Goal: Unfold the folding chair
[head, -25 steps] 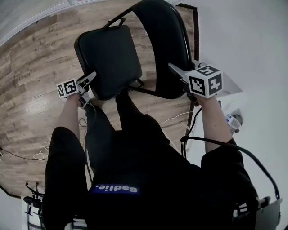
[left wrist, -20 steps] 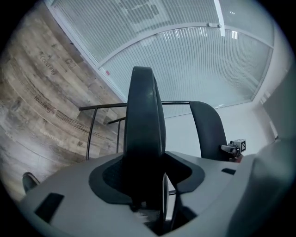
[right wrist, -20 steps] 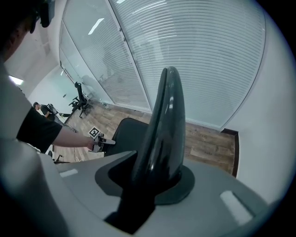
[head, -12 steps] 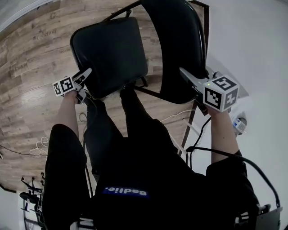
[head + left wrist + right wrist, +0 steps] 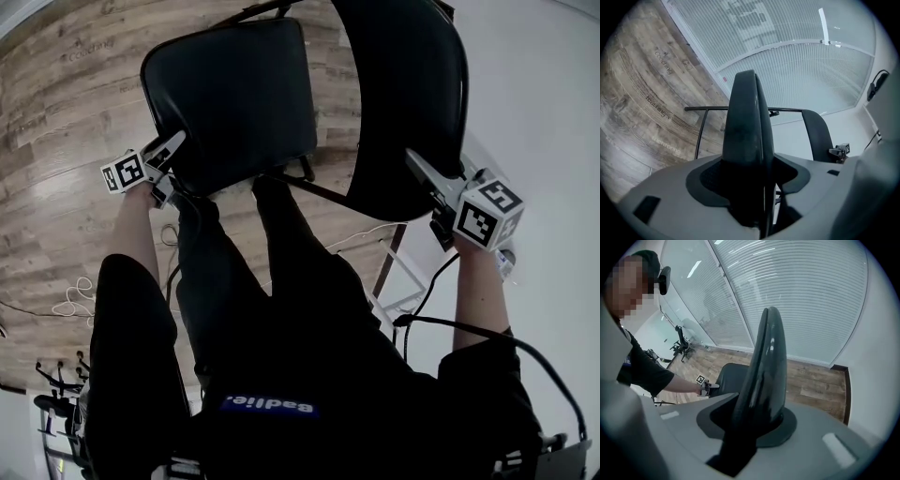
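One black padded folding chair (image 5: 281, 103) stands on the wood-plank floor (image 5: 66, 112) by the white wall (image 5: 544, 94), its seat (image 5: 230, 98) reaching left from the upright backrest (image 5: 403, 103). Of two claws, the left claw (image 5: 171, 150) is opening around the seat's near edge, and the right claw (image 5: 422, 169) clamps narrowly on the backrest's rim.

wood floor (image 5: 56, 122) | white cable (image 5: 73, 302) lying on it | blinds (image 5: 801, 296) behind | dark stand (image 5: 58, 405), perhaps a tripod

The chair's seat (image 5: 230, 94) and backrest (image 5: 403, 103) look smooth, glossy black; the floor (image 5: 56, 169) is matt wood grain.
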`<state>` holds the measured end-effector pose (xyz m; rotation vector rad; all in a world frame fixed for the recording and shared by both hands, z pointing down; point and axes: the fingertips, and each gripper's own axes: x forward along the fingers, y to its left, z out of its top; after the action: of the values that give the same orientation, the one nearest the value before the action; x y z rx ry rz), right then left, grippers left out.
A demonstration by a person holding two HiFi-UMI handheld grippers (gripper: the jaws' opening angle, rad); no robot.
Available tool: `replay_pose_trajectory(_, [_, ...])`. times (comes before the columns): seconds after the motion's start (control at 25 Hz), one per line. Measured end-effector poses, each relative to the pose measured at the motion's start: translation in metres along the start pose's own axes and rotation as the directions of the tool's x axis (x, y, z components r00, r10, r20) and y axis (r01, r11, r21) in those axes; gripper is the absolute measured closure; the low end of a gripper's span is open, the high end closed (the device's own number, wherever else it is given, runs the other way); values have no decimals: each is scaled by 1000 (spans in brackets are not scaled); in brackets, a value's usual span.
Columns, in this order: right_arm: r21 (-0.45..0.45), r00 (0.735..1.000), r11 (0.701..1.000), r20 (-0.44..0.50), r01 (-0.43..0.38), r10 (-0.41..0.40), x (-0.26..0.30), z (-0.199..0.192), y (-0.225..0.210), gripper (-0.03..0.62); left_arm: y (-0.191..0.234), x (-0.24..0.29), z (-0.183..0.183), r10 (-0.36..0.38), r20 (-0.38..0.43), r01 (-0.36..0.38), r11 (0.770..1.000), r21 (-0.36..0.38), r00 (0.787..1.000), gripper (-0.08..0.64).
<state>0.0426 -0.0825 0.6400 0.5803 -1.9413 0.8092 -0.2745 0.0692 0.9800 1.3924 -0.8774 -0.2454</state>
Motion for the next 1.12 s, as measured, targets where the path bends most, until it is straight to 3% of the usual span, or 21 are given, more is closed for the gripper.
replay_pose_trajectory(0.36, [41,997,997,34,-67,65,18,-10,-19,492,37,3,5,-1,25,1,1000,-5,1000,283])
replay_pose_trajectory(0.68, [48,993,993,57,-109,106,23,-20,-26,491,51,3,3,7,102,-9,1000,11,995,267])
replay_pose_trajectory(0.84, [39,995,996,56,-82,80,25,-22,-26,489,57,-9,9,148,133,-158,985,65,980,213])
replay_pose_trajectory(1.0, [35,999,999,43,-34,33,24,-22,-29,488,45,-35,22,324,194,-342,937,67,926,204])
replay_pose_trajectory(1.04, [39,999,999,40,-24,23,22,-23,-29,486,34,-40,21,344,198,-363,929,70,918,204])
replay_pose_trajectory(1.12, [45,1000,999,30,-4,3,18,-27,-29,482,-3,-43,11,338,160,-356,929,103,928,204])
